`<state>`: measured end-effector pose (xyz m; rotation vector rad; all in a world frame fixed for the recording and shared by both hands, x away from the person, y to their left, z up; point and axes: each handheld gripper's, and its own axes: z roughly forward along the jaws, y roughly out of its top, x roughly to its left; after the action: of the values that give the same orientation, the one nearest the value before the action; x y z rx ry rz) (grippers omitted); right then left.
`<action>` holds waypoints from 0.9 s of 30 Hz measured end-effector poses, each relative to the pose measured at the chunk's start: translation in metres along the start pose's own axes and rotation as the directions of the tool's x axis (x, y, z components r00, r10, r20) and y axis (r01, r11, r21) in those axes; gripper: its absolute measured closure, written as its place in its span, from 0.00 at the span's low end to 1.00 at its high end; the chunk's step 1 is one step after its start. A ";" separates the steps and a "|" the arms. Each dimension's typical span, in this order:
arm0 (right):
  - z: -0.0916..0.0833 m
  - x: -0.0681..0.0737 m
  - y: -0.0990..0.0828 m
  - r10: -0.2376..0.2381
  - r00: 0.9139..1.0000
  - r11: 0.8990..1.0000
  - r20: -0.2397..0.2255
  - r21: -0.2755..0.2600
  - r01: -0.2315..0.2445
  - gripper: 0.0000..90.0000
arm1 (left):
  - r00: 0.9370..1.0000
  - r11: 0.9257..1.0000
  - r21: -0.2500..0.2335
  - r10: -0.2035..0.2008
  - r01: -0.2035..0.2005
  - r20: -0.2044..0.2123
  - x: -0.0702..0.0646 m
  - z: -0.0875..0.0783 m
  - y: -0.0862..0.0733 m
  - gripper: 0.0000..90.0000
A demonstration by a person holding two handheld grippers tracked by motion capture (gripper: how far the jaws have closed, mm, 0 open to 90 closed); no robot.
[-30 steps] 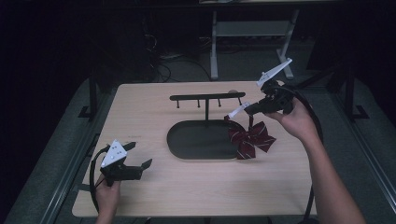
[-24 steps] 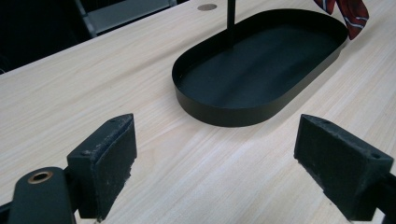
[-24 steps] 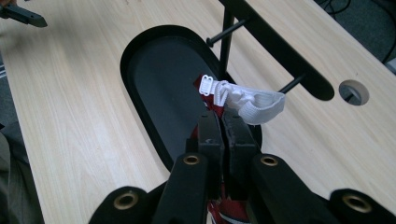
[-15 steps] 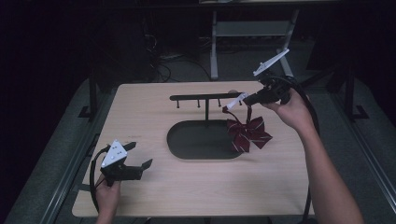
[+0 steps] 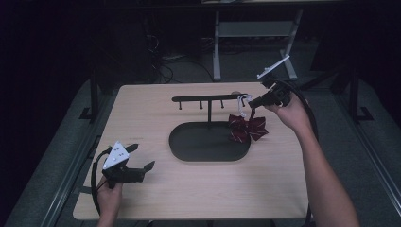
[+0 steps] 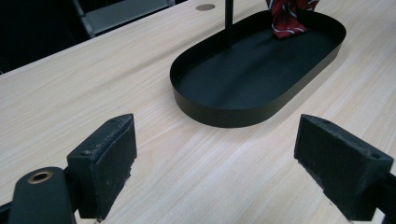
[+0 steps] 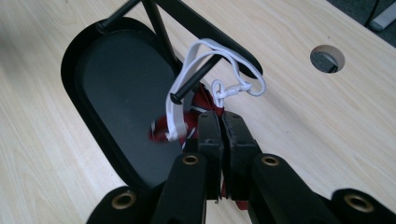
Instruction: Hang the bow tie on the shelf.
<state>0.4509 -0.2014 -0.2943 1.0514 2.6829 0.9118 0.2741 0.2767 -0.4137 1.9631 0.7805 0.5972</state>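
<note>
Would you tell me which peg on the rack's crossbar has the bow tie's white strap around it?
The peg at the crossbar's right end, nearest the right gripper: the white strap loops over it, while the other pegs hang bare.

The bench [image 5: 142, 113] is light wood and sits in the middle of the high view. It has a small round hole [image 7: 328, 58] in the upper right of the right claw view. A grey floor [image 5: 369, 137] lies around the bench. At the top, behind the bench, a white frame [image 5: 255, 30] stands in the dark. Cables [image 5: 163, 66] lie on the floor to its left.
</note>
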 end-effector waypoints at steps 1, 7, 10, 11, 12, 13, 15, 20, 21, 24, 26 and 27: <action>0.001 -0.001 -0.001 0.006 1.000 1.000 -0.001 0.001 -0.006 0.96 | 1.000 1.000 -0.003 -0.004 0.004 -0.001 0.000 0.001 0.000 0.14; 0.007 -0.006 -0.004 0.014 1.000 1.000 -0.004 0.006 -0.014 0.96 | 1.000 1.000 -0.001 -0.002 0.002 -0.002 0.001 0.001 0.000 0.14; 0.009 -0.007 -0.004 0.016 1.000 1.000 -0.010 0.008 -0.016 0.96 | 1.000 1.000 -0.002 -0.003 0.003 -0.003 0.001 0.001 0.000 0.14; 0.009 -0.007 -0.004 0.017 1.000 1.000 -0.013 0.010 -0.017 0.96 | 1.000 1.000 -0.002 -0.003 0.003 -0.004 0.001 0.001 0.000 0.14; 0.010 -0.007 -0.004 0.017 1.000 1.000 -0.012 0.012 -0.017 0.96 | 1.000 1.000 -0.001 -0.003 0.003 -0.004 0.001 0.001 0.000 0.14; 0.011 -0.007 -0.004 0.014 1.000 1.000 -0.014 0.013 -0.014 0.96 | 1.000 1.000 -0.001 -0.005 0.005 -0.004 0.001 0.001 0.000 0.14; 0.012 -0.008 -0.005 0.016 1.000 1.000 -0.016 0.011 -0.016 0.96 | 1.000 1.000 0.000 -0.006 0.006 -0.004 0.001 0.002 0.000 0.14; 0.013 -0.009 -0.005 0.017 1.000 1.000 -0.022 0.013 -0.017 0.96 | 1.000 1.000 -0.001 -0.008 0.008 -0.008 0.002 0.002 0.000 0.14; 0.013 -0.010 -0.005 0.016 1.000 1.000 -0.023 0.012 -0.016 0.96 | 1.000 1.000 0.001 -0.011 0.011 -0.008 0.001 0.002 0.000 0.14; 0.013 -0.010 -0.005 0.018 1.000 1.000 -0.024 0.010 -0.017 0.96 | 1.000 1.000 0.001 -0.010 0.010 -0.008 0.001 0.002 0.000 0.14; 0.013 -0.011 -0.006 0.019 1.000 1.000 -0.024 0.010 -0.019 0.96 | 1.000 1.000 0.000 -0.006 0.006 -0.009 0.001 0.001 0.000 0.14; 0.014 -0.011 -0.006 0.018 1.000 1.000 -0.023 0.009 -0.018 0.96 | 1.000 1.000 0.000 -0.005 0.005 -0.009 0.001 0.001 -0.001 0.14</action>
<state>0.4604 -0.2053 -0.3097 1.0746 2.7033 0.9215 0.2753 0.2773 -0.4145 1.9593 0.7905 0.6040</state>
